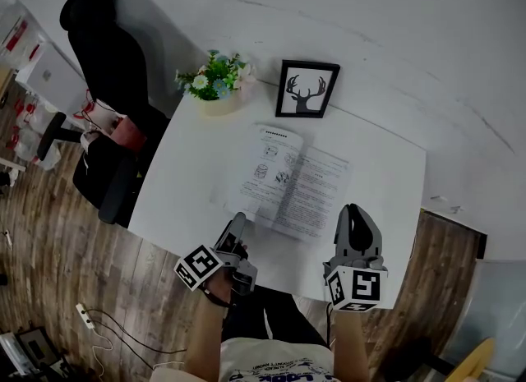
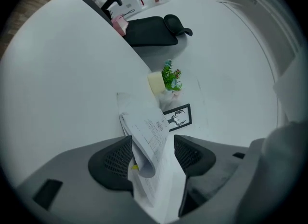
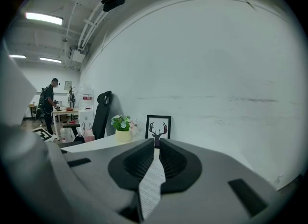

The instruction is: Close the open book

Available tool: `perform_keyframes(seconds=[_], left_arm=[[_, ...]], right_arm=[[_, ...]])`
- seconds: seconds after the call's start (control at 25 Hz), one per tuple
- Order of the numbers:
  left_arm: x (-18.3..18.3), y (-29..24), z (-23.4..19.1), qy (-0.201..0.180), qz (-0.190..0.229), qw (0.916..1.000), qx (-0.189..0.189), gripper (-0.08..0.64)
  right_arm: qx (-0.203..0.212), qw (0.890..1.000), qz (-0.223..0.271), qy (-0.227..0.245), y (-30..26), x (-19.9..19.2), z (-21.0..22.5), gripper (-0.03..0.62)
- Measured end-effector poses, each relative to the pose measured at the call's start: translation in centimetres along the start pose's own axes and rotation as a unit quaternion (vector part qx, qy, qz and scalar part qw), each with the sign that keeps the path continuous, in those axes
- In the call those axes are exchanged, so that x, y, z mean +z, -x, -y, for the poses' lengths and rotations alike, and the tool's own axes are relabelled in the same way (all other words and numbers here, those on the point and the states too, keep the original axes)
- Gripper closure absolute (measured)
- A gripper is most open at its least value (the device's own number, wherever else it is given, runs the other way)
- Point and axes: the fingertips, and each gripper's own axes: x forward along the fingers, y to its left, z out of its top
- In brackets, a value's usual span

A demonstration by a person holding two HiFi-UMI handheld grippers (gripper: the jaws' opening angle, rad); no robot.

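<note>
White table (image 1: 189,200) pushed against a white wall, wood floor (image 1: 49,232) all round, pretty bare setup. The open book (image 1: 288,181) was laid flat near the middle of the table, printed pages up, with its near edge turned toward the person.

The left tongs (image 1: 237,228) were parked at the book's near left corner. In the left gripper view a curled bunch of pages (image 2: 149,141) was caught between the jaws of the left tongs (image 2: 153,158). The jaws were held part-way apart, with the paper filling the gap and pressed against the pads. The right tongs (image 1: 353,220) were set at the book's near right edge. In the right gripper view they (image 3: 157,158) were pinched almost fully together on a thin strip of printed page (image 3: 151,184).

Behind the book, a framed deer picture (image 1: 306,89) was propped upright by the wall. A small potted plant (image 1: 218,85) with pale flowers was stood to its left, near the back left corner. A black office chair (image 1: 115,85) was pulled up just beside the table's left side. A white power strip (image 1: 85,315) with its cord was left on the floor. Way off in the right gripper view, a person (image 3: 48,100) could be seen standing at another table.
</note>
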Motion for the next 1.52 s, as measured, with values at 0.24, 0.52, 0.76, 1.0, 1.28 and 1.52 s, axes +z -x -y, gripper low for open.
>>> perform_keyframes(seconds=[0.24, 0.52, 0.76, 1.0, 1.28, 1.52], left_arm=[[0.0, -0.9, -1.3, 0.043, -0.006, 0.999, -0.003, 0.284], [0.2, -1.9, -2.1, 0.066, -0.012, 0.9977, 0.0, 0.284], [0.3, -2.5, -2.5, 0.066, -0.019, 0.9976, 0.003, 0.284], [0.4, -2.6, -2.5, 0.073, -0.022, 0.9971, 0.0, 0.284], [0.6, -3.0, -2.4, 0.078, -0.02, 0.9968, 0.001, 0.284], [0.8, -3.1, -2.5, 0.094, -0.015, 0.9954, -0.002, 0.284]], right_arm=[[-0.002, 1.0, -0.01, 0.004, -0.8, -0.7, -0.6, 0.561], [-0.009, 1.0, -0.017, 0.004, -1.8, -1.0, -0.5, 0.561], [-0.012, 1.0, -0.018, 0.004, -2.3, -0.9, -0.6, 0.561], [-0.015, 1.0, -0.019, 0.004, -2.5, -0.8, -0.5, 0.561], [-0.016, 1.0, -0.024, 0.005, -2.7, -1.0, -0.5, 0.561], [-0.018, 1.0, -0.025, 0.003, -2.6, -1.1, -0.1, 0.561]])
